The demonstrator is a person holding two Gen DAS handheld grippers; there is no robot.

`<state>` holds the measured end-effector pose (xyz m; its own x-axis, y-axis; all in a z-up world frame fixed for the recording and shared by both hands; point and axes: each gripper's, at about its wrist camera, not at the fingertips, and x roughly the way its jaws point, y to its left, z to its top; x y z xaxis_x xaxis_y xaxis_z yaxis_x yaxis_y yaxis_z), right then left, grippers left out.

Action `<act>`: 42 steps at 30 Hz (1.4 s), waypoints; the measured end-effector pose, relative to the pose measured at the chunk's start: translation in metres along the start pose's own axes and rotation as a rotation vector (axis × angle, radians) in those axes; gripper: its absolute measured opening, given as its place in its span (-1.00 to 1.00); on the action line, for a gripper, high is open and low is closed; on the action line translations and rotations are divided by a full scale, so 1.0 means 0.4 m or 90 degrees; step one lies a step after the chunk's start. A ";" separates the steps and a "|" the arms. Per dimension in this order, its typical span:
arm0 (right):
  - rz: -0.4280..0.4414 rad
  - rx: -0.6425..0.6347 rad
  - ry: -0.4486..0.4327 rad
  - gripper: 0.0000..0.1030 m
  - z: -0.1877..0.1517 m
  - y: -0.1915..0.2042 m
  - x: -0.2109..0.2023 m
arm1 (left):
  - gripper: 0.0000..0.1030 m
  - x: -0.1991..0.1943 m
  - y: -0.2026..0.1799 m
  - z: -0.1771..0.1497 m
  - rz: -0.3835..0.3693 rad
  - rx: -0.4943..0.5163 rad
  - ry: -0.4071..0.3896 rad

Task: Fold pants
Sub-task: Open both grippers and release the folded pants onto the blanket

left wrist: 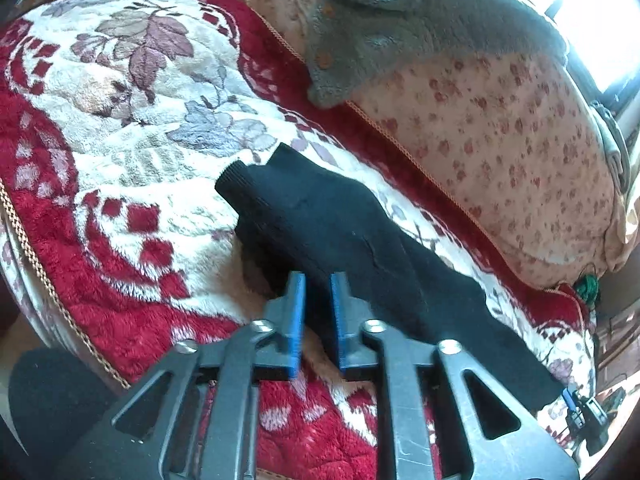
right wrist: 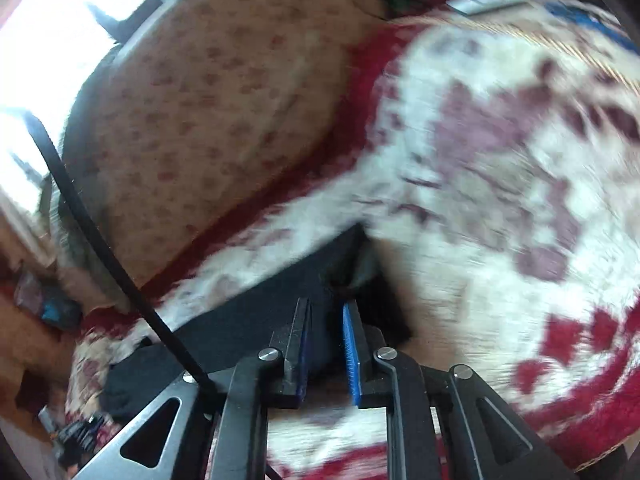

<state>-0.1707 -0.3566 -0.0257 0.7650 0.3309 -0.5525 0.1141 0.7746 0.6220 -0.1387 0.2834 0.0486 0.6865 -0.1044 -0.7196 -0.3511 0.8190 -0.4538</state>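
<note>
Pants (left wrist: pixel 344 232), one black pair, lie folded long across the red and cream floral blanket (left wrist: pixel 120 152). The left gripper (left wrist: pixel 318 280) hangs over their near edge, fingers apart, empty. The right gripper (right wrist: pixel 326 308) likewise: fingers apart above the black cloth.

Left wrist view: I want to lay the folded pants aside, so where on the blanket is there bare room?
Free: the floral blanket left of the black pants, out to its red border. Crowded: the grey button-up garment covers the spotted quilt, and the pants fill the strip toward the right edge.
</note>
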 end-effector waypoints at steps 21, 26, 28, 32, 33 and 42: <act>0.237 -0.657 0.262 -0.35 -0.451 0.826 0.465 | -0.34 0.114 -0.032 0.151 -0.088 0.037 0.036; 0.271 -0.618 0.274 -0.53 -0.433 0.803 0.500 | -0.34 0.095 -0.013 0.149 -0.085 0.044 0.032; 0.293 -0.603 0.283 -0.60 -0.422 0.796 0.501 | -0.34 0.068 0.008 0.148 -0.060 0.038 0.007; 0.311 -0.575 0.309 -0.61 -0.410 0.817 0.495 | -0.34 0.026 0.088 0.139 -0.054 0.002 0.003; 0.320 -0.577 0.301 -0.61 -0.410 0.826 0.484 | -0.34 0.025 0.113 0.132 -0.058 -0.013 0.017; 0.336 -0.706 0.290 0.26 -0.528 0.940 0.485 | -0.27 0.074 0.149 0.033 -0.069 -0.039 0.148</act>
<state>-0.1133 0.1127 -0.0160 0.2503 0.7117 -0.6564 -0.8777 0.4529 0.1563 -0.1308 0.3366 0.0073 0.5605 -0.3220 -0.7630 -0.3267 0.7606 -0.5610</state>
